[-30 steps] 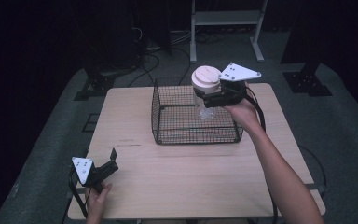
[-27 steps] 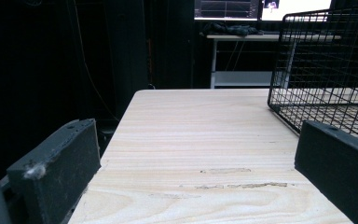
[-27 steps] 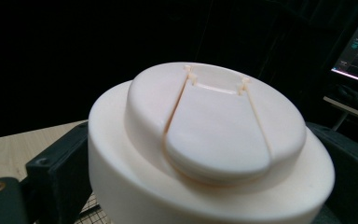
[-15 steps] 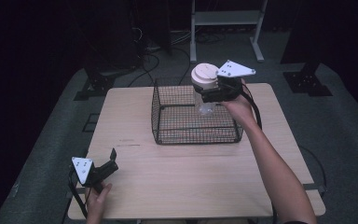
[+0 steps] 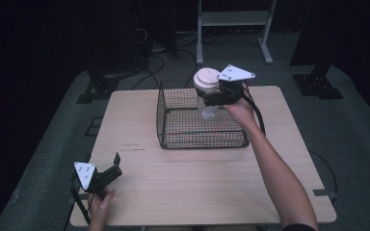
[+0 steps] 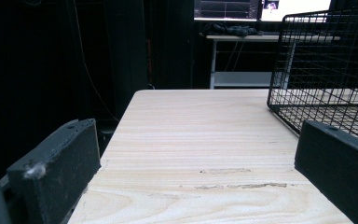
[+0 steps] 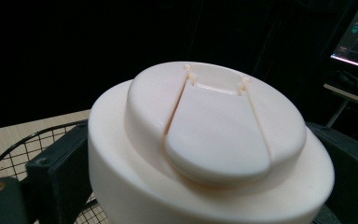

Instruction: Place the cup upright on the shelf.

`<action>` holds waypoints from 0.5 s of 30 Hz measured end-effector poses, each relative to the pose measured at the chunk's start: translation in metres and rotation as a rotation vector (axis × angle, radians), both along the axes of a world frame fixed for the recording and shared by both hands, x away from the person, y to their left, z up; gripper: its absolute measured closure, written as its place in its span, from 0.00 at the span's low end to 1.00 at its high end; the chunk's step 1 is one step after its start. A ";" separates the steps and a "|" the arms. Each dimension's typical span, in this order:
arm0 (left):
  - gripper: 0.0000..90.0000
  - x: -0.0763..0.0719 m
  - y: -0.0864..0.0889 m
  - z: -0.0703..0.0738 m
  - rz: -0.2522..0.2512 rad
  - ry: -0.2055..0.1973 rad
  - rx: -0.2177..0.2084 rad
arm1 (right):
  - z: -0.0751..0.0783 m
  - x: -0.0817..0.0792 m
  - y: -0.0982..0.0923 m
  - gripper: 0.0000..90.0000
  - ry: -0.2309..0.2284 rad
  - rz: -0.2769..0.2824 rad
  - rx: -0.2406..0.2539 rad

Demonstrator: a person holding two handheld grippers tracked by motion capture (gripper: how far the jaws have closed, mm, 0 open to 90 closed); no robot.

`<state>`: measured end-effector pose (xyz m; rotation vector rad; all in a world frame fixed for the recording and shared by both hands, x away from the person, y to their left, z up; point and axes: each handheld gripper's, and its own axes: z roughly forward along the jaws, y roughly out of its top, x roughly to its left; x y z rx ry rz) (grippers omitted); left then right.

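**Jar held above wire basket; left tool idle**

High view: The right tool (image 5: 211,97) is seen clenched on a clear jar (image 5: 208,111) with a cream lid (image 5: 206,78), just below that lid. The jar is held upright over the far right part of a black wire basket (image 5: 173,139), which stands on the far half of the wooden surface (image 5: 197,183). The left tool (image 5: 112,166) is held at the near left corner, well apart from the basket, its jaws spread and nothing between them.

Left gripper view: Bare surface is seen between the parted jaws. The basket (image 6: 317,65) is noted at the right.

Right gripper view: The lid (image 7: 205,154), with a hinged flap, is seen close up between the jaws. Basket mesh (image 7: 23,149) is observed beneath.
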<state>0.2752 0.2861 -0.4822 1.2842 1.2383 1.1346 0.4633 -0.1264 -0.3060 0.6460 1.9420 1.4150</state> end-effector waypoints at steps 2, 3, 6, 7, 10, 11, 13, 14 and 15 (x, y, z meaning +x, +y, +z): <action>0.00 0.000 0.000 0.000 -0.001 0.000 0.000 | -0.003 0.002 0.002 0.04 0.004 0.000 -0.002; 0.00 0.000 0.000 0.000 -0.001 0.000 0.000 | -0.004 0.004 0.003 0.04 0.006 0.000 -0.003; 0.00 0.000 0.000 0.000 -0.001 -0.001 -0.001 | -0.009 0.007 0.006 0.04 0.012 -0.001 -0.002; 0.00 0.000 0.000 0.000 -0.001 0.001 -0.002 | -0.010 0.008 0.006 0.04 0.015 0.000 -0.001; 0.00 0.000 0.000 0.000 -0.001 0.000 -0.003 | -0.014 0.011 0.008 0.04 0.016 -0.003 -0.002; 0.00 0.000 0.001 0.000 -0.001 0.000 -0.002 | -0.016 0.012 0.009 0.04 0.019 -0.003 0.000; 0.00 0.000 0.000 0.000 -0.001 -0.001 -0.003 | -0.018 0.014 0.010 0.04 0.020 -0.004 -0.003; 0.00 0.000 0.001 0.000 -0.001 0.000 -0.004 | -0.020 0.015 0.011 0.04 0.022 -0.002 -0.006; 0.00 0.000 0.001 0.000 -0.001 0.000 -0.004 | -0.021 0.016 0.012 0.04 0.024 -0.001 -0.008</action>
